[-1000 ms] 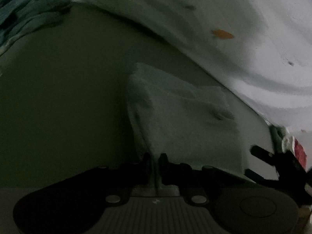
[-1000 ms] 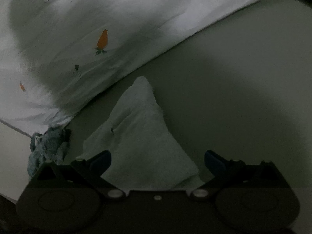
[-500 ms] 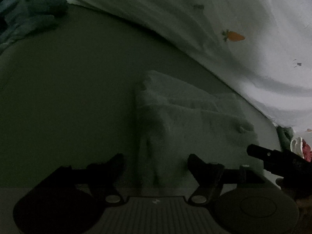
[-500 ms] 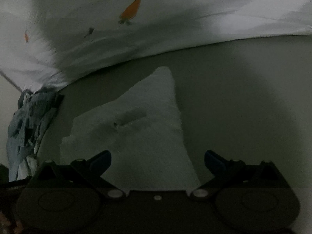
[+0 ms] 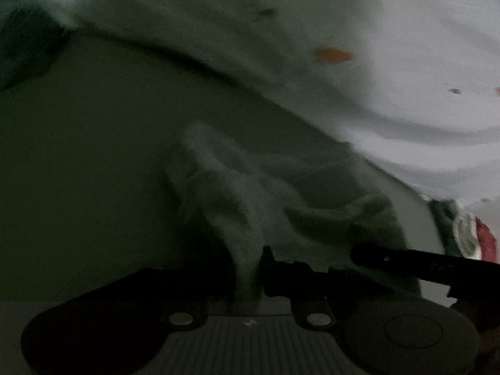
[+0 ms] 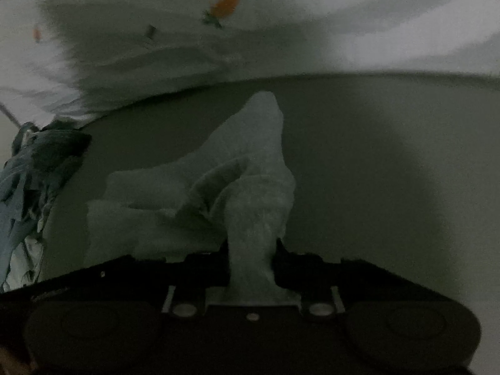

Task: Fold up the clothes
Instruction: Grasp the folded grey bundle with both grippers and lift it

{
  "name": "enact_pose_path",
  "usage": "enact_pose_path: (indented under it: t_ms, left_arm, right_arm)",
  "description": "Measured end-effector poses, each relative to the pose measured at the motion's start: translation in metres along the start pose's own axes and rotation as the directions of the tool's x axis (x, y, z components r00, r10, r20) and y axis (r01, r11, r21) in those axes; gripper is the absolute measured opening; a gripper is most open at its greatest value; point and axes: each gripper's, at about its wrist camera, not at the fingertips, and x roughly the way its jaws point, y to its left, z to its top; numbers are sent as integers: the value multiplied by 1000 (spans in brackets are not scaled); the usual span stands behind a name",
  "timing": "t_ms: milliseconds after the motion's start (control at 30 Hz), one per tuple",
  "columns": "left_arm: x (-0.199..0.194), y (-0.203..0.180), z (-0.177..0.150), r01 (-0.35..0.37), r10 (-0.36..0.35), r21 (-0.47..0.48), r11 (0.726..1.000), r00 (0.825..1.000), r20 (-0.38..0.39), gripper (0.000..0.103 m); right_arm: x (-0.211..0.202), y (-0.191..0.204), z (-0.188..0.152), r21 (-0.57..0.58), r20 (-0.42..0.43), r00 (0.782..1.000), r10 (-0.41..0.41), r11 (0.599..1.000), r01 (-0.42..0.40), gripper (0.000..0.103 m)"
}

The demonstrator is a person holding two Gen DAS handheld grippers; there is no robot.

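Dim, motion-blurred frames. Largest item: white carrot-print sheet across the far side, its edge running along the grey table. A heap of bluish clothes sits at the far-left table edge in the right-wrist view. Task item: small pale fleecy cloth, on the table near both grippers, part lifted off the surface. Right gripper: fingers closed on a bunched near corner of the cloth, which rises as a ridge straight away from the jaws to a far point. Left gripper: fingers likewise closed on a pinch of the same cloth; the body of the cloth spreads to the right of and beyond these fingers, toward the right gripper's black finger entering from the right. Judgement: both hold the near edge, neither nearer; the cloth's free length extends away, so folding calls for carrying the near edge toward the far point.
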Motion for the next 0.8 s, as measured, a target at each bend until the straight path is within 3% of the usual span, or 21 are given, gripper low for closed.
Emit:
enact_pose_path:
  t_ms: [233,400,633,800]
  left_arm:
    - [-31,-68,7,162,-165,100,982,986,19,16]
    - [-65,-128,-12,241,-255,171,955,965,63,16]
    - [-87,-262,-64,266,-306,269,926,945,119,16]
    - [-73,-373,-106,308,-363,313,898,922,133,16]
  right_arm:
    - [-78,-2,-11,26,132,991,-32,999,28,21]
    - [-151,-33,-28,51,270,962,-52,998,40,21]
    - [-254,-132,-60,70,410,911,-40,997,12,21]
    - [-315,-225,-73,49,470,881,-58,998,40,21]
